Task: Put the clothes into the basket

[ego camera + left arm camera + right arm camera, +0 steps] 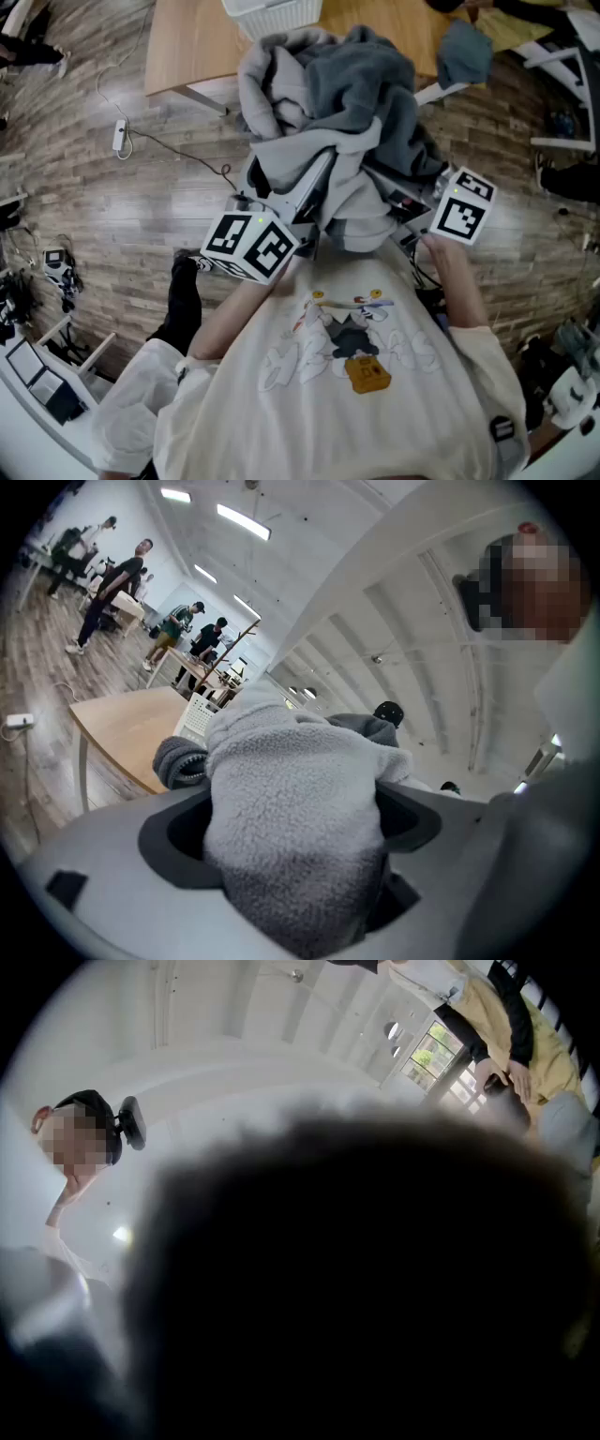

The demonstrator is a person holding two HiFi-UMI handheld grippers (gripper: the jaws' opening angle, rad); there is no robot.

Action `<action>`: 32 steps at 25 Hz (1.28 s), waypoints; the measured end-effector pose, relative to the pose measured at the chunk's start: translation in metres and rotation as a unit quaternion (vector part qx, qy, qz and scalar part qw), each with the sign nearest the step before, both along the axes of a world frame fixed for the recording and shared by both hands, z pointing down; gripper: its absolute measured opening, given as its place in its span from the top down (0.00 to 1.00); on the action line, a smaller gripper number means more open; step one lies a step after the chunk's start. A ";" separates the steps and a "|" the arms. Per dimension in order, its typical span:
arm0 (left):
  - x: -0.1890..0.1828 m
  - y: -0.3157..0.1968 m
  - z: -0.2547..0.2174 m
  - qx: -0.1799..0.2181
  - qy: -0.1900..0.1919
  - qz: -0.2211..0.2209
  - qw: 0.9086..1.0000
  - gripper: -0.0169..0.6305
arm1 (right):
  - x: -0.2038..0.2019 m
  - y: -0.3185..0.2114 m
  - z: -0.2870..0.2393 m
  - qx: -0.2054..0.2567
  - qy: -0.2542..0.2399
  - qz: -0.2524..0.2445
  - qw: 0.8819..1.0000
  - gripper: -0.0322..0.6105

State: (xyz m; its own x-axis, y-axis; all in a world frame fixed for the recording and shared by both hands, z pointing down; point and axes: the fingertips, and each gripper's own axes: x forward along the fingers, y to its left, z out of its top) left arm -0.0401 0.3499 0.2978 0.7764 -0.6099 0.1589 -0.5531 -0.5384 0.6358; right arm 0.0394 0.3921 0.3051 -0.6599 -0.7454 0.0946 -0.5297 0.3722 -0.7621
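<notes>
A bundle of grey fleece clothes (pixel 328 103) rides high on both grippers, in front of the table's near edge. My left gripper (pixel 305 192) reaches up under its left side. In the left gripper view a light grey fleece garment (pixel 291 827) lies between the jaws, with dark gaps on either side of it, so the jaws stand wide and do not pinch it. My right gripper (pixel 398 192) is buried under the bundle's right side. A dark cloth (pixel 375 1288) blocks its own view and hides its jaws. The white basket (pixel 272 14) stands on the table beyond the bundle.
The wooden table (pixel 187 47) sits ahead, with a teal cloth (pixel 464 52) at its right end. A power strip (pixel 120 136) and its cable lie on the plank floor to the left. Several people (pixel 112 588) stand far off by other tables.
</notes>
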 end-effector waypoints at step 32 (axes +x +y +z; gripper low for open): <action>-0.064 -0.002 0.014 -0.004 -0.029 -0.043 0.999 0.27 | -0.058 -0.005 0.017 -0.024 -0.015 0.016 0.999 0.36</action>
State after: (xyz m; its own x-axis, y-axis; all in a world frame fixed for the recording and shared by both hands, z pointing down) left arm -0.1036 0.3477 0.3119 0.7097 -0.6731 0.2080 -0.6341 -0.4816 0.6049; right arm -0.0184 0.3875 0.3216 -0.6391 -0.7612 0.1105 -0.5169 0.3187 -0.7945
